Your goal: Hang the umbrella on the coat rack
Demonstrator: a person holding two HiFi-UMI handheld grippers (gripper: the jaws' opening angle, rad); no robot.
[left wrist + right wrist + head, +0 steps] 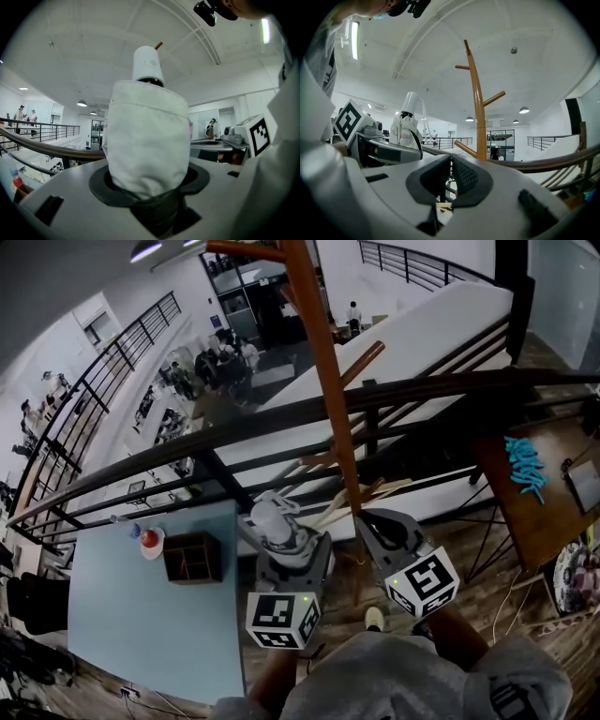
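The umbrella (147, 140) is folded inside its white sleeve and is standing upright in the left gripper (150, 187), with its white cap pointing at the ceiling. The left fingers (101, 185) are standing fairly wide apart and are pressing on the lower part of the sleeve from both sides.

Only the left gripper view is showing this contact. The head view is showing the umbrella (272, 521) from above and the left gripper (279, 540) with its marker cube below it. The right gripper view is showing the umbrella (407, 126) from the side, left of the coat rack (477, 108) and apart from it.

The right gripper (449, 180) is holding nothing. Its fingers (466, 178) are drawn together, leaving only a narrow slit behind the tips. In the head view the right gripper (384, 531) is sitting just beside the foot of the coat rack (323, 362), whose wooden pole is rising towards the top edge. Only the right gripper view is showing the upper pegs of the rack against the ceiling.

A light blue counter (141, 634) is lying to the left of the grippers and is carrying a dark box (192, 557). A dark railing (422, 388) is running behind the rack, with a lower floor and people beyond it. A brown counter (525, 512) is standing at the right on the wooden floor (487, 601).
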